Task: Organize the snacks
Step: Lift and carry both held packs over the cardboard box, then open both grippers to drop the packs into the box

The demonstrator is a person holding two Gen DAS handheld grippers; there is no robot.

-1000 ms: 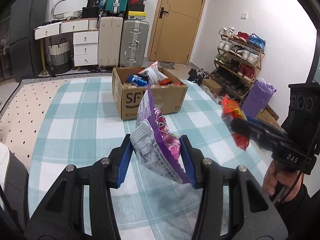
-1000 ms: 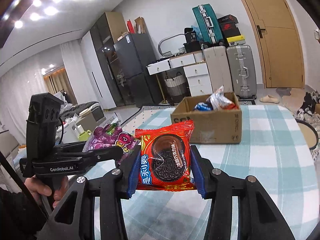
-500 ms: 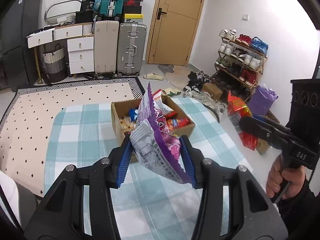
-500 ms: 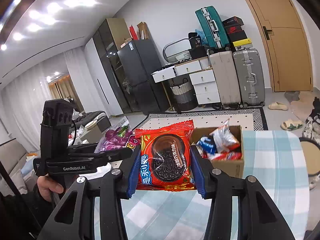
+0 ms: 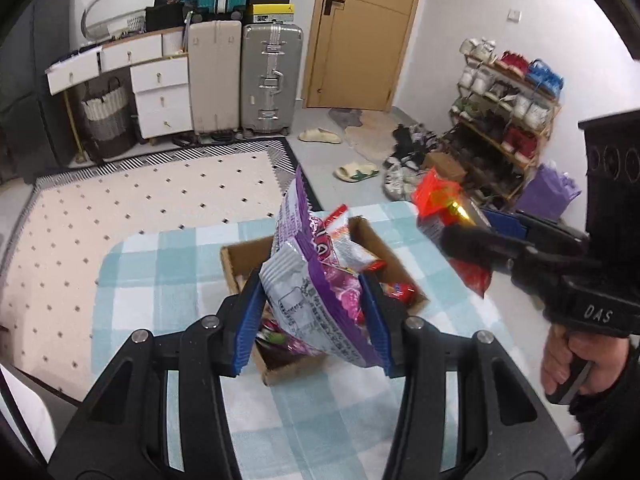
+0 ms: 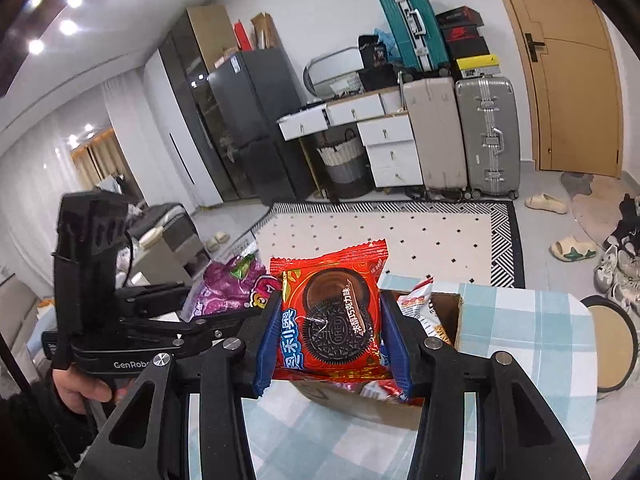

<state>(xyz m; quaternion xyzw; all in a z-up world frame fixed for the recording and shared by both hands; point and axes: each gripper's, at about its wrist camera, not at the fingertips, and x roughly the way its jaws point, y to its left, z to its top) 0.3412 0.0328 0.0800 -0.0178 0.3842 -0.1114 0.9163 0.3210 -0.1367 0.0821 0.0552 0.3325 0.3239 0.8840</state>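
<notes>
My left gripper (image 5: pixel 312 320) is shut on a purple and silver snack bag (image 5: pixel 316 280) and holds it right above the open cardboard box (image 5: pixel 240 256), which holds several snack packs. My right gripper (image 6: pixel 332 340) is shut on a red Oreo pack (image 6: pixel 332 316) and holds it over the near edge of the same box (image 6: pixel 448 312). The right gripper also shows in the left wrist view (image 5: pixel 472 236) at the box's right, with the Oreo pack (image 5: pixel 440 200). The left gripper with the purple bag (image 6: pixel 228 288) shows left in the right wrist view.
The box stands on a table with a teal checked cloth (image 5: pixel 168 280). Beyond it lie a dotted rug (image 5: pixel 140 200), suitcases (image 5: pixel 272 76), white drawers (image 5: pixel 160 96), a shoe rack (image 5: pixel 504 104) and a round stool (image 6: pixel 612 344).
Both grippers have risen and moved forward over the box, each still holding its pack. The box now lies directly beneath them and is seen from above.
</notes>
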